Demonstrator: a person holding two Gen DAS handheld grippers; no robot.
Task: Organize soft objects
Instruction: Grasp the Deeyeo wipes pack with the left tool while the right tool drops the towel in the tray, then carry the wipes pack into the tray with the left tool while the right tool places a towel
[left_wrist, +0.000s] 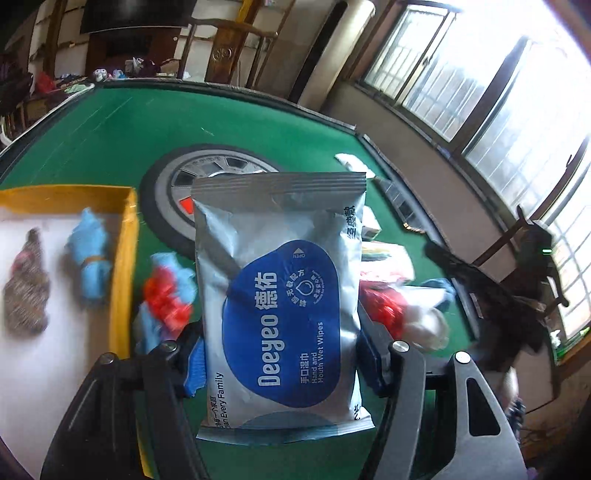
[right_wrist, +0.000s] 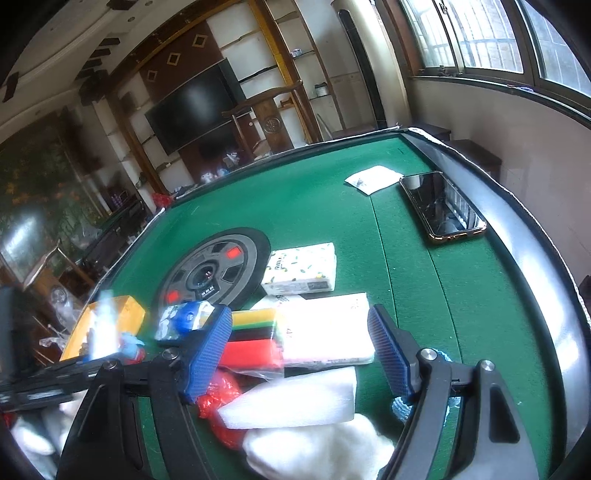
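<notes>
A silver and blue wet wipes pack (left_wrist: 280, 295) stands upright between the fingers of my left gripper (left_wrist: 282, 354), which is shut on its lower sides, above the green table (left_wrist: 110, 140). To its left is a yellow-walled box (left_wrist: 125, 258) holding a blue cloth bundle (left_wrist: 90, 258) and a brown knitted piece (left_wrist: 27, 288). A red and blue soft bundle (left_wrist: 166, 291) lies just outside the box. My right gripper (right_wrist: 299, 350) is open over a pack of coloured sponges (right_wrist: 255, 339), a white pack (right_wrist: 328, 332) and a white foam block (right_wrist: 295, 398), holding nothing.
A patterned tissue pack (right_wrist: 303, 269), a phone (right_wrist: 441, 206) and a small white packet (right_wrist: 373, 178) lie further out on the felt. A wheel-shaped panel (right_wrist: 218, 269) marks the table's centre. Red plastic (right_wrist: 218, 402) and white fluff (right_wrist: 317, 446) lie near the front edge.
</notes>
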